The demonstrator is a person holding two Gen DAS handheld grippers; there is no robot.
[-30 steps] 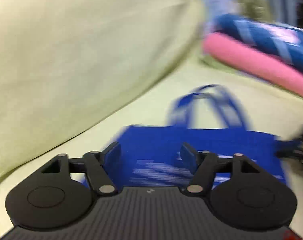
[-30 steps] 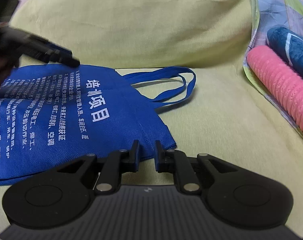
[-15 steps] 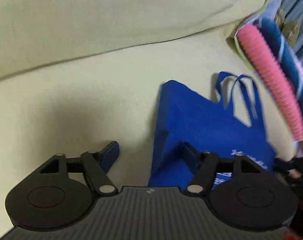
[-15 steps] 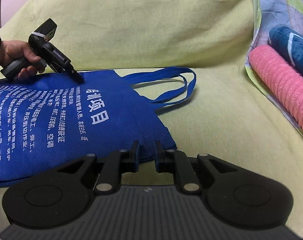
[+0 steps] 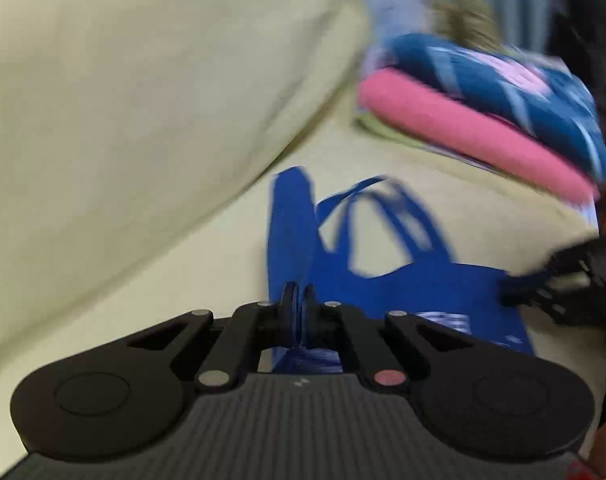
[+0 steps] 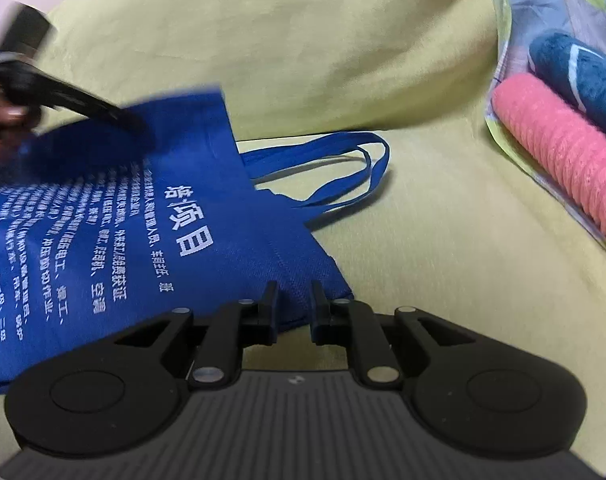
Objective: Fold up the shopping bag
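A blue shopping bag [image 6: 115, 232] with white printed text lies on a yellow-green sofa seat, its two handles [image 6: 343, 168] trailing to the right. My left gripper [image 5: 301, 300] is shut on the bag's far top edge [image 5: 291, 224] and lifts it; it also shows in the right wrist view [image 6: 115, 118]. My right gripper [image 6: 294, 296] is narrowly open, its fingers astride the bag's near corner [image 6: 323, 288]. It also shows at the right of the left wrist view [image 5: 543, 292].
The sofa backrest [image 6: 283, 40] rises behind the bag. A rolled pink towel [image 6: 563, 160] and a dark blue towel [image 6: 579, 68] lie on patterned cloth at the right. Bare seat cushion [image 6: 463, 260] lies between bag and towels.
My left gripper has closed on the bag's far top edge and raised it off the seat. The right gripper has stayed in place at the near corner.
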